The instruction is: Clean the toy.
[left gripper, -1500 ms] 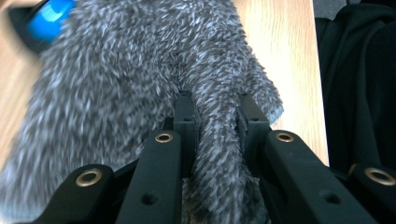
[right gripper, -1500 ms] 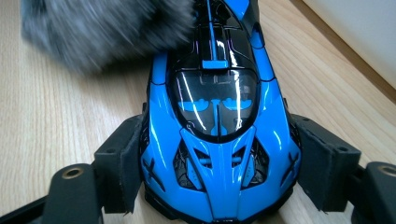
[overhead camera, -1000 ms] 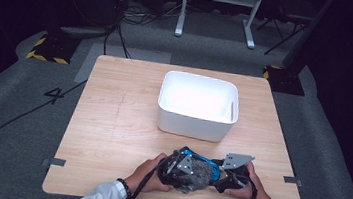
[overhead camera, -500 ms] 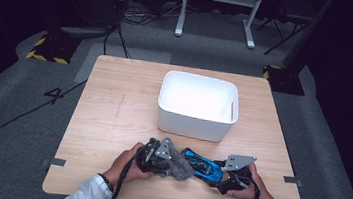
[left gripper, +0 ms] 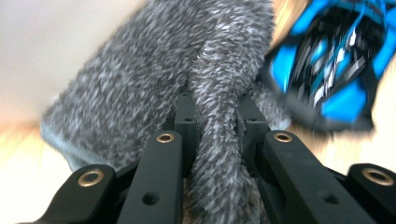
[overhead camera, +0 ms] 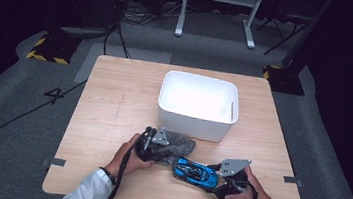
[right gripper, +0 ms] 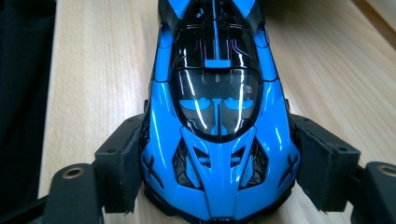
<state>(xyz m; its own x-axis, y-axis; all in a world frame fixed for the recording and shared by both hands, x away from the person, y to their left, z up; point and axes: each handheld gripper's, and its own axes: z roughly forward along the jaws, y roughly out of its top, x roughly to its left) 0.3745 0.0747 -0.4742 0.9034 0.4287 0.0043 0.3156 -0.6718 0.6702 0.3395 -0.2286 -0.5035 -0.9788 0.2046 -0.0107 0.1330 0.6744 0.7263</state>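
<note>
A grey fuzzy cloth (overhead camera: 181, 145) lies on the wooden table (overhead camera: 114, 97) just in front of the white bin (overhead camera: 196, 104). My left gripper (overhead camera: 165, 148) is shut on a fold of it; in the left gripper view the fabric (left gripper: 219, 140) is pinched tight between the two jaws. To its right sits a blue and black toy sports car (overhead camera: 195, 173). My right gripper (overhead camera: 216, 181) is shut on one end of the car. In the right gripper view the car (right gripper: 217, 116) fills the gap, with both pads pressed on its sides.
The white bin stands open-topped at the middle of the table, and its wall (left gripper: 46, 46) rises close behind the cloth. Bare wood stretches left of the bin. Cables, a yellow-black base (overhead camera: 49, 50) and a stand's legs (overhead camera: 214, 13) are on the floor beyond.
My left gripper has drawn the grey cloth leftward, away from the car. The two were bunched together before and now lie side by side. The right hand and car kept still.
</note>
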